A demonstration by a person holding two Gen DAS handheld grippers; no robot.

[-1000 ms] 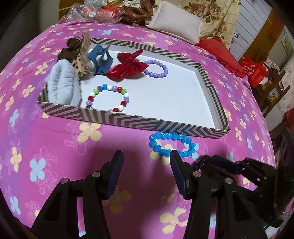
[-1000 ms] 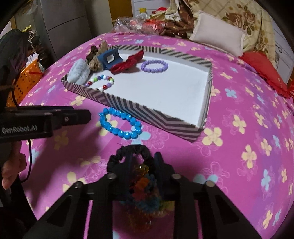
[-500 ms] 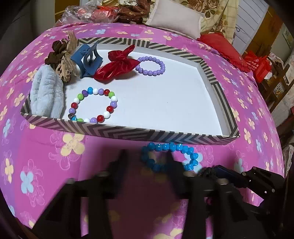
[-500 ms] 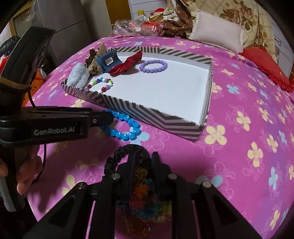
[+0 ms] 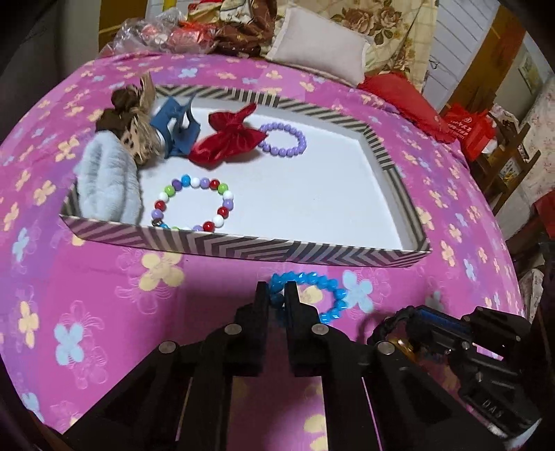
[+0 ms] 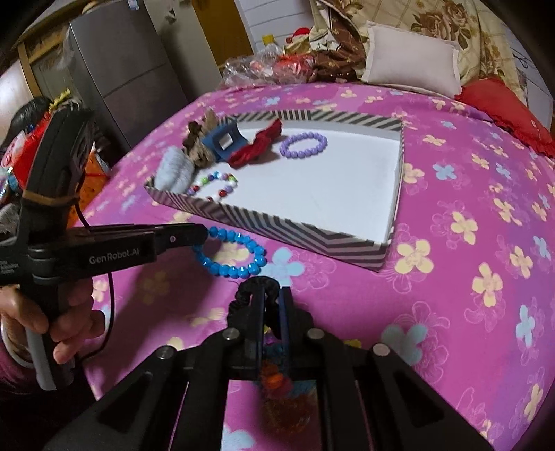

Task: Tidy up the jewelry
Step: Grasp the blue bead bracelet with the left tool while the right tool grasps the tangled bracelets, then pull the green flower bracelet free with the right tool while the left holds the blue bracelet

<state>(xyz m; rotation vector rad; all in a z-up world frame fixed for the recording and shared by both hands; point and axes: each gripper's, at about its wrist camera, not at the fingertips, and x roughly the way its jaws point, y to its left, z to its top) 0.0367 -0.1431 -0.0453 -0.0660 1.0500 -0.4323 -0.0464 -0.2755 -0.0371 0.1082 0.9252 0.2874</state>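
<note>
A zigzag-striped tray [image 5: 242, 247] [image 6: 295, 229] lies on the pink flowered bed. It holds a multicolour bead bracelet [image 5: 194, 204], a purple bead bracelet [image 5: 284, 140] [image 6: 304, 145], a red bow [image 5: 225, 138], a blue claw clip [image 5: 175, 126], a brown hair tie [image 5: 128, 114] and a pale blue scrunchie [image 5: 107, 180]. A blue bead bracelet [image 5: 312, 295] [image 6: 230, 255] lies on the bedspread in front of the tray. My left gripper [image 5: 276, 295] [image 6: 204, 233] is shut on its left part. My right gripper [image 6: 270, 305] [image 5: 392, 329] is shut on a black hair tie [image 6: 255, 289] with colourful trim.
A beige pillow [image 5: 319, 52], a red cushion [image 5: 406, 100] and a pile of cloth and plastic bags [image 5: 194, 31] lie at the bed's far end. A grey cabinet [image 6: 118, 69] stands left of the bed, a wooden chair [image 5: 503, 163] to the right.
My left gripper has moved forward to the blue bracelet and closed from open onto its beads. My right gripper has kept its hold on the black hair tie.
</note>
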